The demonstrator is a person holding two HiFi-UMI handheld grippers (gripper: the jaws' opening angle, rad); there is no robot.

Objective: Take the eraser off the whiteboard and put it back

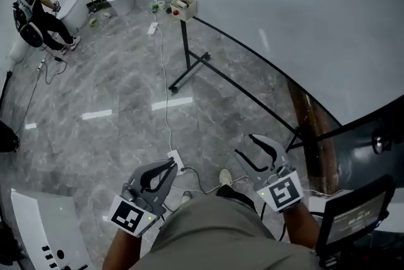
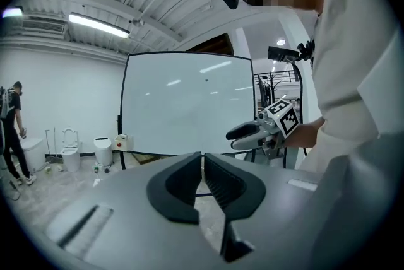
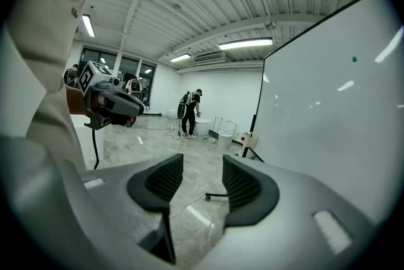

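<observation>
Head view: left gripper (image 1: 172, 163) jaws together, empty; right gripper (image 1: 245, 144) jaws wide, empty; whiteboard (image 1: 284, 23) ahead and right of both. Left gripper view: whiteboard straight beyond the closed tips. Right gripper view: whiteboard right of the jaws. Eraser: not discernible

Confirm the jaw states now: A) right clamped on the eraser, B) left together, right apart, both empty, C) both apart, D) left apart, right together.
B: the left gripper has its jaws meeting at the tips with nothing between them, while the right gripper has its jaws apart and empty.
</observation>
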